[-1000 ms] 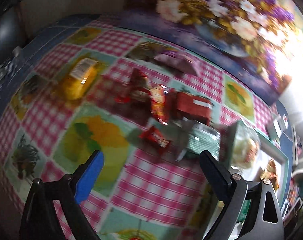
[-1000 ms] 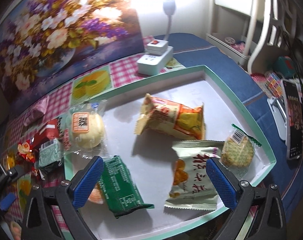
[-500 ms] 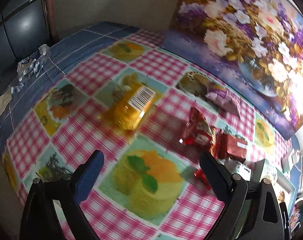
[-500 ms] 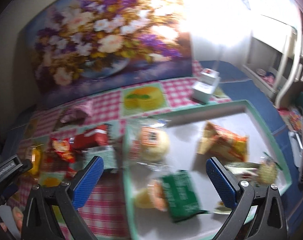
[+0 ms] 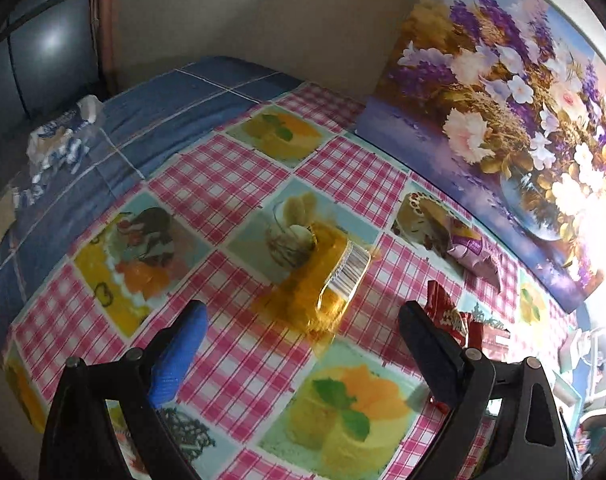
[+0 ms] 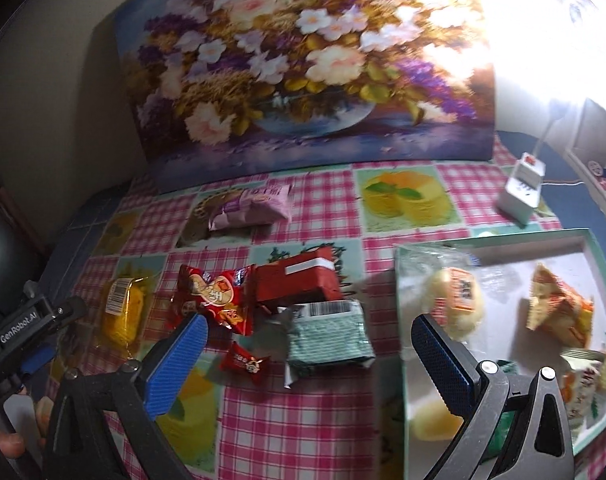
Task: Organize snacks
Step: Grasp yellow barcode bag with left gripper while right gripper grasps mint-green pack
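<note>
Tray (image 6: 399, 300) cut off at right edge, its snacks (image 6: 559, 312) motion-blurred.

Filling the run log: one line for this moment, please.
left gripper: open, empty | right gripper: open, empty | yellow snack: on tablecloth | tray: holds snacks

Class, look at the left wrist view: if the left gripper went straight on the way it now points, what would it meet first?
Most likely the yellow snack packet, lying on the checked tablecloth straight ahead between the open fingers. Depth is hard to judge, so it might touch the cloth just short of it.
</note>
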### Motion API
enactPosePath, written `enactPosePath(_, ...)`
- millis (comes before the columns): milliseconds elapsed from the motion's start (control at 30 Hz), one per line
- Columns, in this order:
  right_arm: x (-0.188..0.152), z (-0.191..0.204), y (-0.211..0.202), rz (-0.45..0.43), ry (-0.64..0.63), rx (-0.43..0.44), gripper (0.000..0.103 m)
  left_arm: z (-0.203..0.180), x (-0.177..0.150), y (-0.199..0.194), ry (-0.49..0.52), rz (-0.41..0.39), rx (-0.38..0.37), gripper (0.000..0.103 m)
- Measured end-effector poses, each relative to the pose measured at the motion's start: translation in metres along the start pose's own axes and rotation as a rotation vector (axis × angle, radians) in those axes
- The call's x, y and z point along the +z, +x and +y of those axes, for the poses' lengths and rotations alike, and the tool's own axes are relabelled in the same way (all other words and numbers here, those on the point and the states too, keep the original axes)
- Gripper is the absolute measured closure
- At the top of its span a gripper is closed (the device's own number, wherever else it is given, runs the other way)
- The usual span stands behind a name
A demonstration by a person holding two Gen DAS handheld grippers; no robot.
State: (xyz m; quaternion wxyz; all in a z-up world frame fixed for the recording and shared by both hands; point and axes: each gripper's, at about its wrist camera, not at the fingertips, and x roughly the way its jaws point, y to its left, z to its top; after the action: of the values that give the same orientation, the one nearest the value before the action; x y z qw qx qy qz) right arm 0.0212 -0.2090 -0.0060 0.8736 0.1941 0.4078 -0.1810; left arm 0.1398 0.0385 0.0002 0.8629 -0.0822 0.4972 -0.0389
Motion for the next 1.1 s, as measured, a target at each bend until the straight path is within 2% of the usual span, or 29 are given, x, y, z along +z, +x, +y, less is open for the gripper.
enactPosePath(200,0.002,-0.003,0.026,0.071,0.023,0.007,0.005,-0.002,0.011,0.025,0.065,0.047,-0.038,0.007)
enactPosePath(433,0.000,-0.011,0.050,0.139,0.047,-0.001,0.019,-0.009,0.015,0.050,0.154,0.068,0.004,0.007)
enactPosePath(633,-0.006,-0.010,0.062,0.175,0.031,-0.013,0.024,-0.020,0.010,0.068,0.199,0.090,0.018,0.009)
enactPosePath(700,-0.008,-0.009,0.065,0.181,0.019,-0.023,0.025,-0.022,0.008,0.072,0.210,0.097,0.023,0.024)
enactPosePath(833,-0.011,-0.010,0.070,0.202,0.015,-0.034,0.033,-0.024,0.004,0.079,0.217,0.113,0.034,0.030)
enactPosePath(933,-0.012,-0.012,0.072,0.206,0.014,-0.038,0.036,-0.024,0.002,0.082,0.221,0.116,0.043,0.045)
enactPosePath(1033,-0.012,-0.012,0.071,0.205,0.012,-0.042,0.038,-0.025,0.000,0.081,0.222,0.113,0.041,0.049)
enactPosePath(1100,-0.012,-0.012,0.071,0.206,0.014,-0.042,0.039,-0.026,0.000,0.080,0.226,0.108,0.047,0.055)
